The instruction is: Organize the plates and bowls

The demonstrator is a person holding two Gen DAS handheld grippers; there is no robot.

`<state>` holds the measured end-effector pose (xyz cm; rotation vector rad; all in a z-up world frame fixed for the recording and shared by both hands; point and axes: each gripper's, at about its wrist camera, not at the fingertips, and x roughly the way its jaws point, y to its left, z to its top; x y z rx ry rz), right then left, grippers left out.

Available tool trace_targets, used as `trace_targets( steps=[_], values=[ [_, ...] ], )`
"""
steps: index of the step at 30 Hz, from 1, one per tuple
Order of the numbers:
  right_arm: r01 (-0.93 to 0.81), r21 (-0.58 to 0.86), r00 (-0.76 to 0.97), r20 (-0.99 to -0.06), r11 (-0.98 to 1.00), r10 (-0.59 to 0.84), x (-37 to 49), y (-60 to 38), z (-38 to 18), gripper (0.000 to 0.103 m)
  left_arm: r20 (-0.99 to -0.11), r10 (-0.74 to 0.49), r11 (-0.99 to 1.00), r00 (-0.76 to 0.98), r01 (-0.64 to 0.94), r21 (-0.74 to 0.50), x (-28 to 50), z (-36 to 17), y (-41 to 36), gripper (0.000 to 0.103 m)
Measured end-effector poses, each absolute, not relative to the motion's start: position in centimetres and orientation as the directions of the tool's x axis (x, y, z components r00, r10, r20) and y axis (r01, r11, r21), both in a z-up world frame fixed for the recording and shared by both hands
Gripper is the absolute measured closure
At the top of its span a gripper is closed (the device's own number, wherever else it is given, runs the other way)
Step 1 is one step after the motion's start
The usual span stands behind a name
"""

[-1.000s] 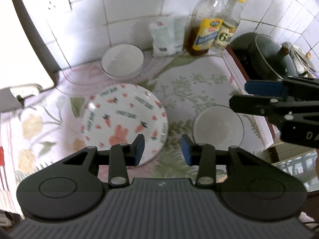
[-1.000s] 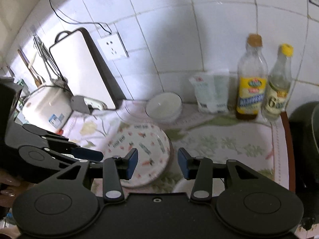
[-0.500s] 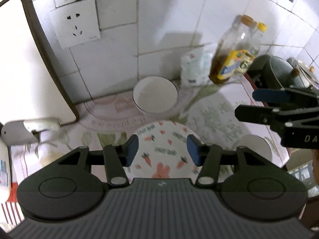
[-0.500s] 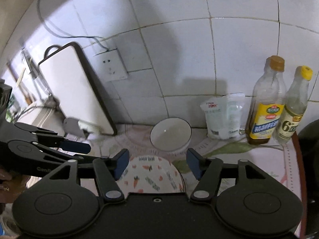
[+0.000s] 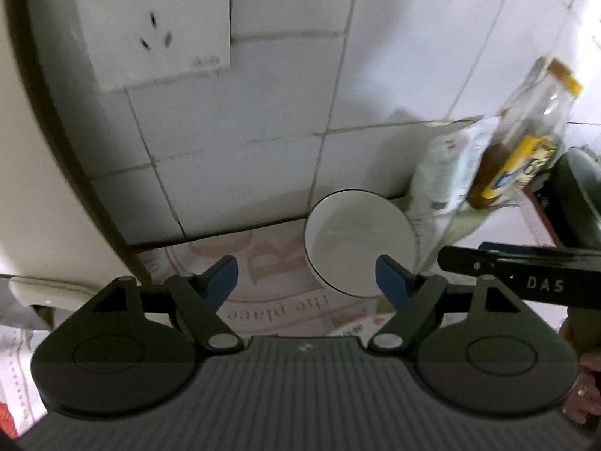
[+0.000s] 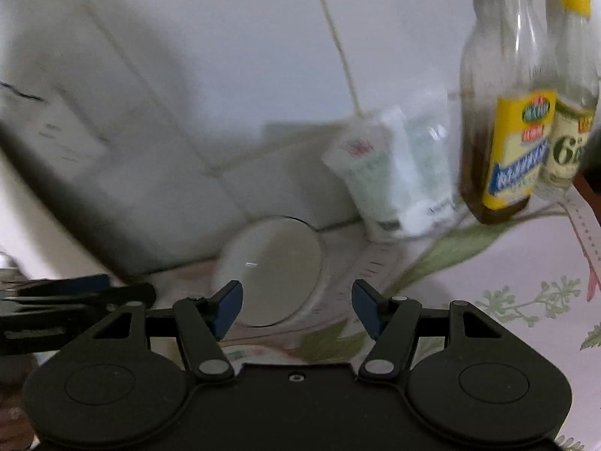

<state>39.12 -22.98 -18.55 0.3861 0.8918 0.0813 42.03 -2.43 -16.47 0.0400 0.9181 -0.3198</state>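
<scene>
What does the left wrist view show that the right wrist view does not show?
Only the left wrist view shows the wall socket and a plate edge. Only the right wrist view shows the second bottle, with a yellow cap. Both show the white bowl by the wall, the white packet, the oil bottle, and both claws open: left claw, right claw.

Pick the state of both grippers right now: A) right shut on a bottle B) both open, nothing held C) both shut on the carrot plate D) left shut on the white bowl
B: the left gripper and the right gripper each show blue pads spread wide with nothing between them, and the white bowl sits untouched on the cloth by the wall.
</scene>
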Motion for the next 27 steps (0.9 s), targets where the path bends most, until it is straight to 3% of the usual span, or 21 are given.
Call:
trace_targets(
  steps=[4, 9, 12, 15, 17, 19, 22, 27],
  values=[
    [0.155, 0.322, 0.622, -0.767, 0.934, 0.161, 40.8, -22.8, -21.6, 0.034, -0.824, -0.272, 0.953, 0.498, 0.257, -0.16, 44.4, -19.5, -2.7, 0.025],
    [0.167, 0.422, 0.648, -0.729, 0.891, 0.223, 41.8, -22.6, -22.9, 0.034, -0.84, -0.248, 0.955, 0.483, 0.266, -0.129, 46.0, -21.4, -3.7, 0.029],
    [0.189, 0.432, 0.634, -0.74, 0.882, 0.226, 42.6, -22.5, -23.3, 0.041, -0.852, -0.233, 0.959, 0.469, 0.259, -0.119, 46.9, -22.1, -4.0, 0.041],
    [0.206, 0.451, 0.619, -0.747, 0.869, 0.241, 42.9, -22.3, -23.4, 0.058, -0.864, -0.244, 0.956, 0.441, 0.257, -0.138, 47.5, -22.5, -4.2, 0.056],
    [0.217, 0.446, 0.605, -0.76, 0.868, 0.239, 43.2, -22.3, -23.6, 0.069, -0.877, -0.252, 0.954, 0.408, 0.255, -0.155, 47.8, -22.9, -4.4, 0.085],
    [0.234, 0.432, 0.589, -0.776, 0.871, 0.226, 43.4, -22.1, -24.0, 0.076, -0.881, -0.272, 0.951, 0.386, 0.248, -0.185, 48.0, -23.2, -4.4, 0.091],
    [0.255, 0.428, 0.58, -0.786, 0.867, 0.217, 43.6, -22.3, -24.6, 0.086, -0.883, -0.256, 0.956, 0.394, 0.24, -0.17, 47.8, -23.2, -4.7, 0.092],
    [0.276, 0.426, 0.566, -0.796, 0.861, 0.213, 43.3, -22.8, -24.4, 0.086, -0.894, -0.243, 0.956, 0.376, 0.251, -0.154, 47.6, -22.6, -5.3, 0.092]
  ],
)
